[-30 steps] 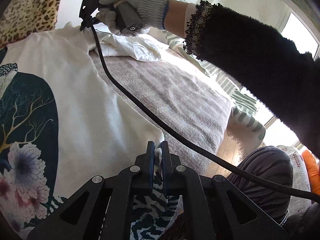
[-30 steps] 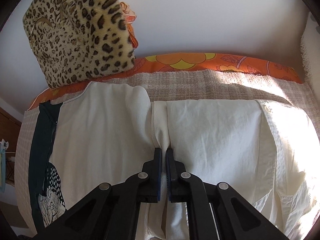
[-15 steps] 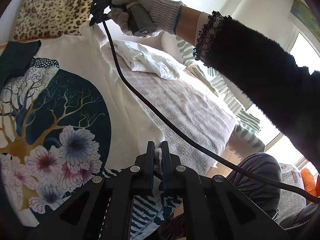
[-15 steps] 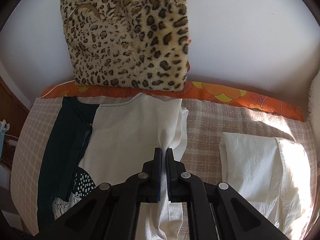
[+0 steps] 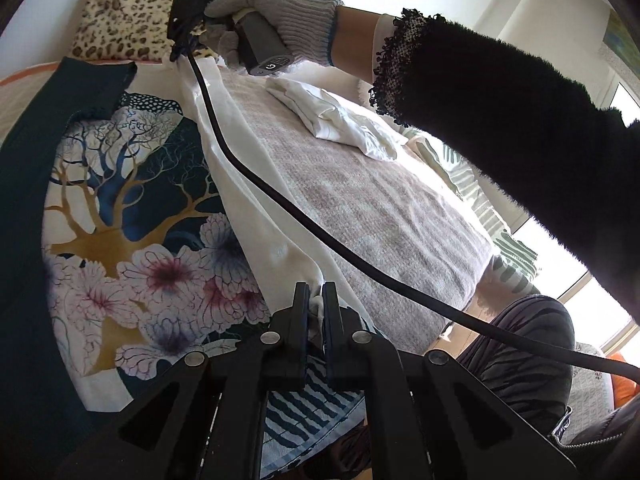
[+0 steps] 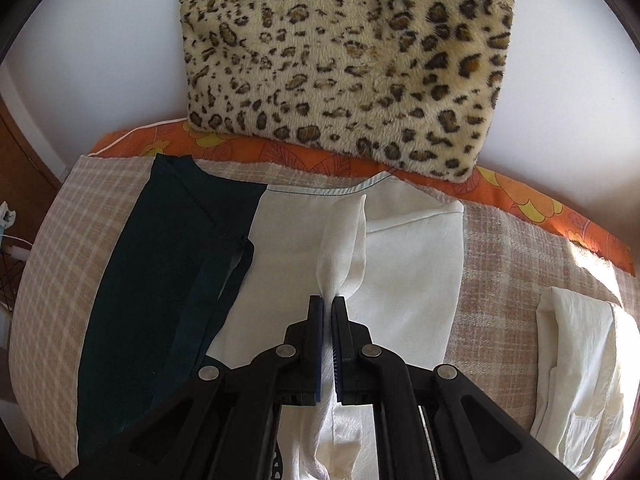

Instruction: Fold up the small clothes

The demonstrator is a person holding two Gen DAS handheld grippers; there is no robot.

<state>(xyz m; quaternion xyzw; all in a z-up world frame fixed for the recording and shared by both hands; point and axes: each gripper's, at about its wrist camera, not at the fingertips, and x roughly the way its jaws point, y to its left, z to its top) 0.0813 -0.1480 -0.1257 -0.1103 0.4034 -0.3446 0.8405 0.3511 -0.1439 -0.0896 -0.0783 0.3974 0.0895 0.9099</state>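
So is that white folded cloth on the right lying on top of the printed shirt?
No, the white folded cloth lies apart on the checked blanket, with bare blanket between it and the printed shirt.

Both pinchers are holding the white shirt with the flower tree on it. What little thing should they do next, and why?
Probably carry the pinched edge further across and lay it flat. The left gripper and right gripper are both shut on the shirt, whose white edge hangs bunched between them above the blanket, so the fold is not yet laid down.
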